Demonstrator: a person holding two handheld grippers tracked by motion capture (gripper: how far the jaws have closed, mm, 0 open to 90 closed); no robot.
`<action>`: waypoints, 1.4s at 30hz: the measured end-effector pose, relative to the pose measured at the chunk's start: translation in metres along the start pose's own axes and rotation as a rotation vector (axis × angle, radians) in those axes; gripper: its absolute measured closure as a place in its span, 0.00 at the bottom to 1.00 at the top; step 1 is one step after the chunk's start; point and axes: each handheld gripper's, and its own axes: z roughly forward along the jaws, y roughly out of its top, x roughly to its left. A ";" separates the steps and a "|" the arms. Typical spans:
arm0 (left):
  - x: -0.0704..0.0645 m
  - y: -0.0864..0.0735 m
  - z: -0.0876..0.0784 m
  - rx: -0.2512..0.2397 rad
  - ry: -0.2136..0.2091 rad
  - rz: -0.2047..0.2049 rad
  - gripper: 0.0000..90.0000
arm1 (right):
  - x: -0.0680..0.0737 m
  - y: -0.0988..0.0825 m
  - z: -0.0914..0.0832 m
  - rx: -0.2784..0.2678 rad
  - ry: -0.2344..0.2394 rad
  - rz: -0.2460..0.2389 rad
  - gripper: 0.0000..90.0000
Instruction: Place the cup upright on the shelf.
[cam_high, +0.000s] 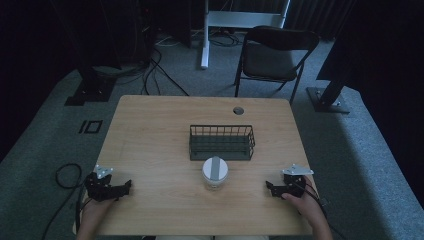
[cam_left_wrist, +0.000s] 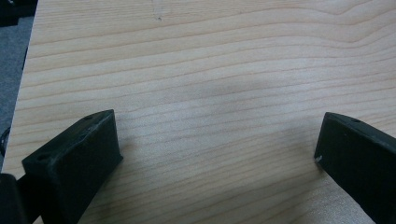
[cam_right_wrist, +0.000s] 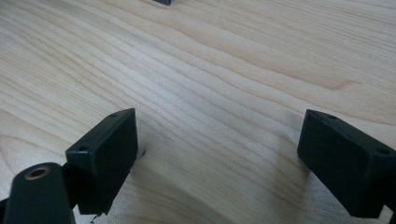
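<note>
**A:** Status on the grippers?

**B:** I've got the left gripper (cam_high: 127, 186) and right gripper (cam_high: 270, 187) both spread wide, empty, low over the table (cam_high: 150, 130). The jar (cam_high: 215, 173) stands between them, at 3 o'clock from left, 9 from right, just at 6 of the wire basket (cam_high: 221, 141).

**A:** Orientation?

**B:** Upright, long axis vertical, lid up. I'd judge a level side grip below the lid is best, then lift clear of the basket wall.
</note>
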 end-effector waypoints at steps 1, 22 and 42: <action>0.000 0.000 0.000 0.000 0.000 0.000 0.00 | 0.000 0.000 0.000 0.000 0.000 0.000 0.13; 0.000 0.000 0.000 0.000 0.000 -0.001 0.00 | 0.001 0.001 0.000 0.000 -0.005 0.004 0.13; 0.000 0.000 0.000 0.001 0.000 -0.001 0.00 | 0.013 0.014 -0.001 -0.025 0.027 -0.052 0.15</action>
